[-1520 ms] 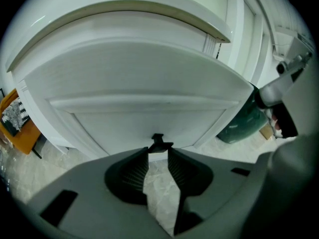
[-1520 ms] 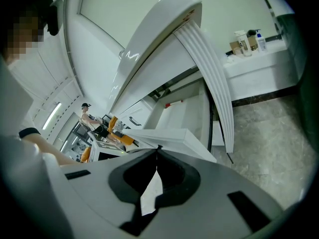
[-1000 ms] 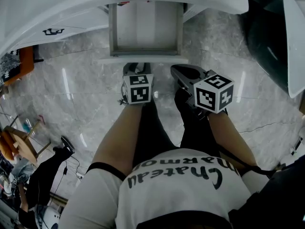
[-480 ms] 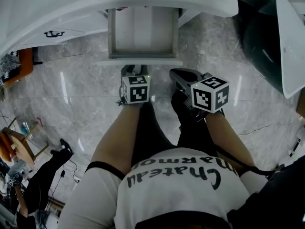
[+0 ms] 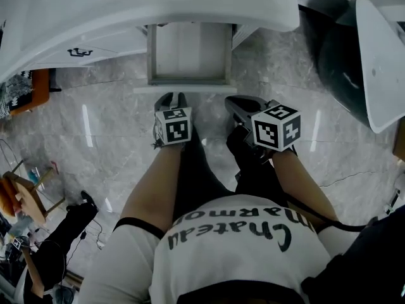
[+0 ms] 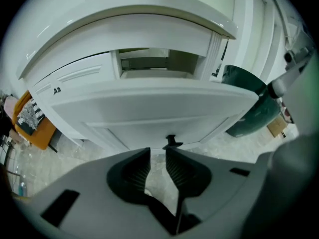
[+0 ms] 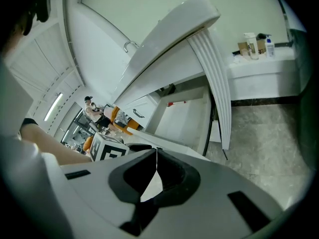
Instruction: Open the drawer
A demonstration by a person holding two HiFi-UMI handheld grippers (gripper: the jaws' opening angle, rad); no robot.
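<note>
The person leans over with both forearms reaching down and forward, one gripper in each hand. The left gripper [image 5: 171, 99] is held fairly level and points straight at the drawer front, its marker cube [image 5: 174, 125] sitting on top just behind the jaws. Those jaws stand a little apart, leaving a narrow gap, and only the marble floor [image 5: 95, 125] shows through it. The small dark handle [image 6: 171, 141] sits right ahead of the jaw tips, slightly towards the right-hand jaw, very close but not gripped. The right gripper [image 5: 243, 101] is just beside the left one on its right. It is turned at a slant towards the drawer's right front corner, and its jaws are pressed together tip to tip with nothing in them. The drawer [image 5: 188, 49] lies directly beyond both grippers. It stands open, slid out from under the curved white countertop [image 5: 190, 5], with its front edge just ahead of the left gripper's tips. It is a white box with a pale, bare-looking inside and grey side walls. Seen from the left gripper, its front is a wide white board with a framed panel, the handle low at its middle
</note>
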